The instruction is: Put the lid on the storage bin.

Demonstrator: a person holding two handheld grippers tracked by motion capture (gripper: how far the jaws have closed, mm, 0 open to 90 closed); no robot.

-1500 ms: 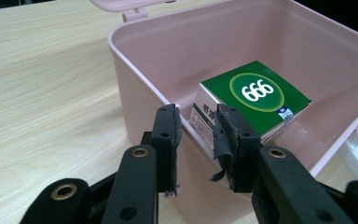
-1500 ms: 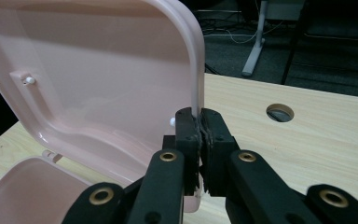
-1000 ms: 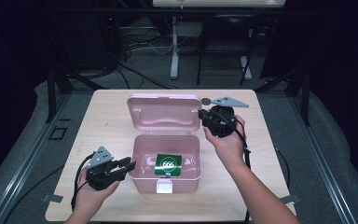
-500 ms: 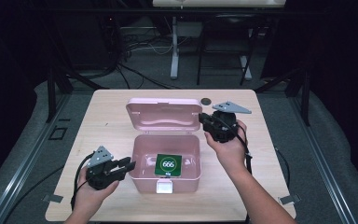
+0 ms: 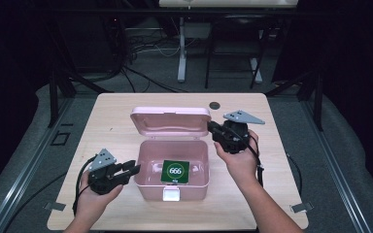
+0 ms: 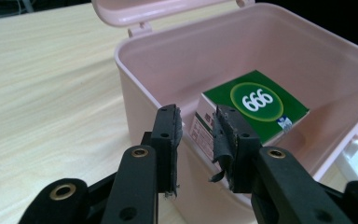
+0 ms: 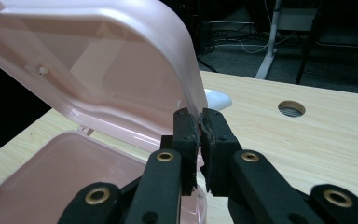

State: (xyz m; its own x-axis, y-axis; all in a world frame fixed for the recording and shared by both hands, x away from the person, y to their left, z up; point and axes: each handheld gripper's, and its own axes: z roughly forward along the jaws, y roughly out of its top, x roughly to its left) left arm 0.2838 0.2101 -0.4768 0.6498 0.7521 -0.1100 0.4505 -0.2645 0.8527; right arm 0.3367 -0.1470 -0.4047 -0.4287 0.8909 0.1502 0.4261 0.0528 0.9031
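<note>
Since a second ago the pink lid (image 5: pixel 170 121) has tipped from leaning back to standing more upright above the pink box (image 5: pixel 172 187), and the right hand-held gripper (image 5: pixel 212 130) has drifted slightly toward 3 o'clock with it. The left hand-held gripper (image 5: pixel 132 170) sits where it was, at the box's 9 o'clock side.

In the right gripper view, the right hand-held gripper (image 7: pixel 199 126) is clenched on the rim of the lid (image 7: pixel 98 60), its pads pressed to the curved edge at the lid's corner. In the high view that corner lies at the lid's 3 o'clock end.

The left hand-held gripper (image 6: pixel 198 135) has its jaws drawn near together with a narrow gap, grasping nothing; they hover just outside the box wall (image 6: pixel 140 98), tips level with the rim.

The box stands open near the middle of the counter (image 5: pixel 126 111). Inside lies a green carton (image 5: pixel 176 172) marked 666, flat on the floor, toward 6 o'clock. A white latch (image 5: pixel 172 195) sits on the front wall. A round hole (image 5: pixel 215 105) in the counter lies at about 1 o'clock from the box.
</note>
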